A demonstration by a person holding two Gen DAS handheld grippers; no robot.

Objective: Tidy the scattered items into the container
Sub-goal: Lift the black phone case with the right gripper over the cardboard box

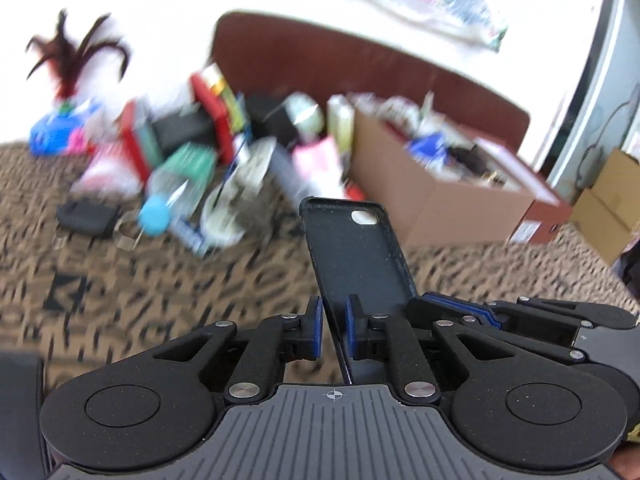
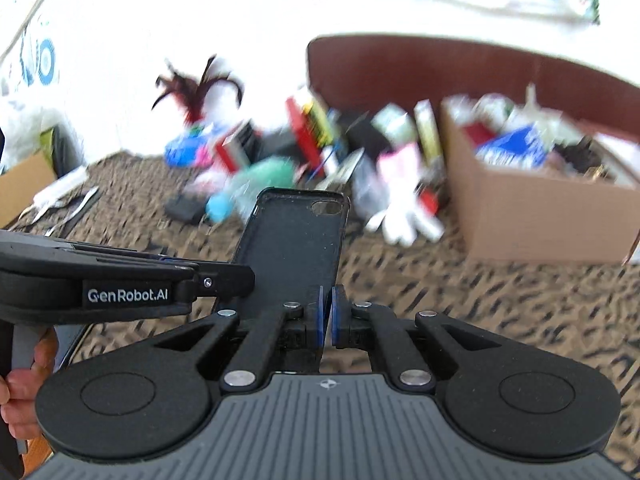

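A black phone case point(image 1: 356, 256) is held up above the patterned surface, its camera hole at the far end. My left gripper point(image 1: 334, 322) is shut on the case's left edge. From the right, my right gripper point(image 1: 460, 312) clamps the near right edge. In the right wrist view the same case point(image 2: 296, 248) stands ahead, with my right gripper point(image 2: 329, 312) shut on its right edge and the left gripper point(image 2: 224, 276) reaching in from the left. A brown cardboard box point(image 1: 440, 208) point(image 2: 540, 216), filled with mixed items, stands to the right. A blurred pile of scattered items point(image 1: 200, 152) point(image 2: 300, 160) lies beyond the case.
Brown-and-black patterned cloth point(image 1: 160, 280) covers the surface. A dark red curved backrest point(image 1: 320, 52) runs behind the pile. A feather toy point(image 1: 72, 60) stands far left, a black pouch point(image 1: 86, 218) lies near it. Another carton point(image 1: 608, 216) sits at the right edge. A hand point(image 2: 24, 384) grips the left handle.
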